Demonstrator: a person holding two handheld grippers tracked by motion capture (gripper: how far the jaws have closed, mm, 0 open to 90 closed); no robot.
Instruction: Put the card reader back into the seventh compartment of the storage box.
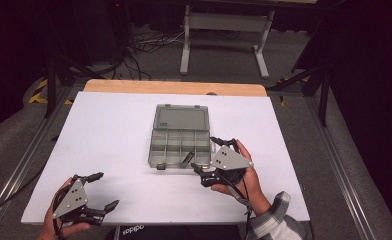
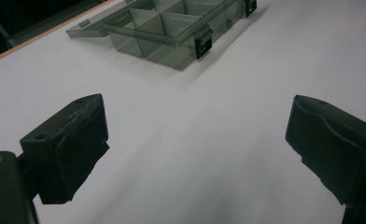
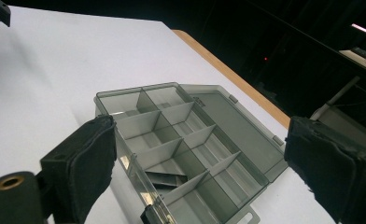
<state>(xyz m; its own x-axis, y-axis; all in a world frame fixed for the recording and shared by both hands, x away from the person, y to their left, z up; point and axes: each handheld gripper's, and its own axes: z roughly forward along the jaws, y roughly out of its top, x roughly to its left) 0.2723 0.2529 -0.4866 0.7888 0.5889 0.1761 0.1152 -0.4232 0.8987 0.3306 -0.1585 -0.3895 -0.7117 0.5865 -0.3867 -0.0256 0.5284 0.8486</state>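
Left tool (image 1: 100, 189) sits low at the near left corner of the white tabletop (image 1: 109, 135), black jaws spread wide with nothing between them, gripped by the person's left hand (image 1: 59, 227). In the left gripper view that tool (image 2: 195, 140) shows only bare white surface between its two pads, and the box lies well ahead, up toward the far edge.

Over to the right tool (image 1: 207, 155): jaws also gaping wide, nothing held, with the grey three-cornered plate (image 1: 229, 158) on top and the right hand (image 1: 246, 180) wrapped around it, a plaid sleeve (image 1: 274, 217) trailing off the near edge. It sits just beside the right side of the smoky grey translucent plastic compartment box (image 1: 179, 147), near the box's front right corner. Whether a jaw tip touches the box wall, I cannot tell.

In the right gripper view the right tool (image 3: 200, 161) frames that box (image 3: 181, 140) between its pads. The lid (image 3: 237, 126) is swung fully open and lies flat on the tabletop behind the tray. Dividers split the tray into small cells, and a dark, flat piece (image 3: 165, 178) rests in one cell close to the near wall. A black latch (image 1: 160, 166) sits on the front left.

The box lies around the middle of the tabletop, a light wooden edge (image 1: 174, 87) running along the far side.
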